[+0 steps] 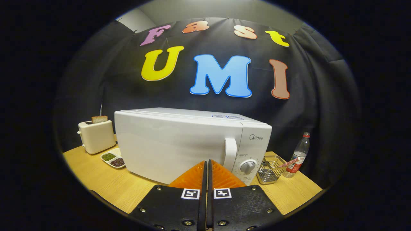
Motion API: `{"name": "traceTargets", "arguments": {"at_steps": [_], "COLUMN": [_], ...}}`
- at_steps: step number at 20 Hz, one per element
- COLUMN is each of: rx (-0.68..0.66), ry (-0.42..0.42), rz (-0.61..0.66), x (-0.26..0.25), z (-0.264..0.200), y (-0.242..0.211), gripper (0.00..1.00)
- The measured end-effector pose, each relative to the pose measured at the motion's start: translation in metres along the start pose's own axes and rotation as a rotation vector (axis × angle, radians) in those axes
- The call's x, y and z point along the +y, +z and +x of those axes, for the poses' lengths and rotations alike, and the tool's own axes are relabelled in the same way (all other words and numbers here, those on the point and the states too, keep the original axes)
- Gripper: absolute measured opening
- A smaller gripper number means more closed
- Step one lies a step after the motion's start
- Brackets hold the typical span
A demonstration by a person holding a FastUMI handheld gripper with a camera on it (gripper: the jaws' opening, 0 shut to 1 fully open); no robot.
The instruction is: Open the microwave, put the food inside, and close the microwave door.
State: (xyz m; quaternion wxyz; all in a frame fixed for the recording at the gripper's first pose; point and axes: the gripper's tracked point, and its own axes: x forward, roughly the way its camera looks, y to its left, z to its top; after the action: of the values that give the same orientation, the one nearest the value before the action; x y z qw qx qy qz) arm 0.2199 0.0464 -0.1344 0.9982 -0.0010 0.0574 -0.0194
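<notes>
A white microwave [179,141] stands on the wooden table [106,183] with its door closed. Its vertical handle [230,153] sits at the door's right side, beside a round dial [248,166]. My gripper [207,162] is shut, fingers pressed together with nothing between them, their tips just in front of the door's lower part, a little left of the handle. A white dish [113,158] holding green and dark food lies on the table at the microwave's left front corner.
A cream toaster [95,136] with a slice of bread in it stands beyond the dish. Right of the microwave are a wire basket [270,169] holding a striped straw and a plastic bottle [298,155] with a red cap.
</notes>
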Motion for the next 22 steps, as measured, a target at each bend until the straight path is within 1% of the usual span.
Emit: {"name": "traceTargets", "arguments": {"at_steps": [4, 5, 7, 9, 12, 15, 18, 22], "rx": [0.013, 0.006, -0.004, 0.006, -0.015, -0.050, -0.136, -0.203], "ry": [0.069, 0.068, 0.061, 0.057, 0.071, 0.086, 0.089, 0.090], "rz": [0.119, 0.139, 0.127, 0.089, 0.127, 0.069, 0.076, 0.068], "x": [0.005, 0.002, -0.006, -0.012, -0.013, -0.005, -0.004, -0.014], "z": [-0.054, -0.068, -0.094, -0.116, -0.147, -0.178, -0.215, -0.260], "y": [0.018, 0.024, 0.032, 0.033, 0.044, 0.058, 0.084, 0.089], "gripper": [0.02, 0.02, 0.02, 0.02, 0.02, 0.04, 0.04, 0.03]}}
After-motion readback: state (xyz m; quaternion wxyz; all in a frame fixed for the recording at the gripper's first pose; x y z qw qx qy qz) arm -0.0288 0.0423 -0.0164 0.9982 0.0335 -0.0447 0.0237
